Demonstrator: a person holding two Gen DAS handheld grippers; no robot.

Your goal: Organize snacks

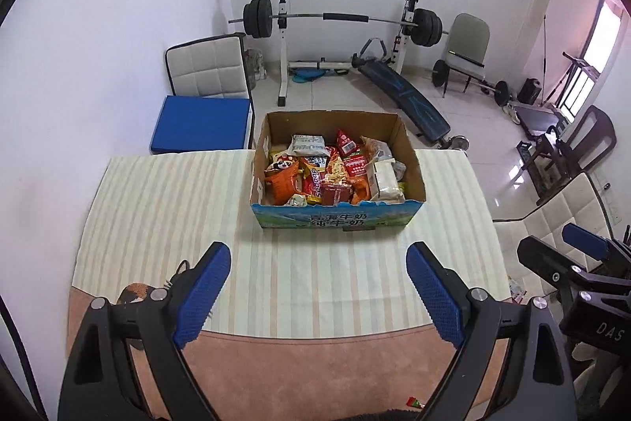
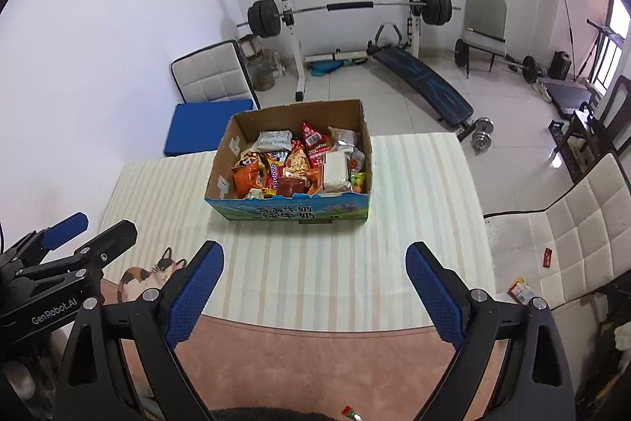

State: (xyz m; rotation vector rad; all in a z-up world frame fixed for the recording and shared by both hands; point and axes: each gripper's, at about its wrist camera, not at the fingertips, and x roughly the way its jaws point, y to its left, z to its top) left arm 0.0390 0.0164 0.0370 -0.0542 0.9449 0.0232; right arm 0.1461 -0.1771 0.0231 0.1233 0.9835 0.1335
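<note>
The box (image 1: 337, 216) of snacks (image 1: 335, 172) sits at the far middle of the striped surface (image 1: 157, 208), while the left gripper (image 1: 318, 289) and right gripper (image 2: 314, 287) hover near its front, both jaws wide open and holding nothing.

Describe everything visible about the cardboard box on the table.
The cardboard box is an open-topped brown carton. Its near outer face is printed blue and green with Chinese characters. It stands upright on the striped tablecloth, towards the table's far edge. It is full of loosely piled snack packets, mostly red, orange and white. Neither gripper touches it.
</note>
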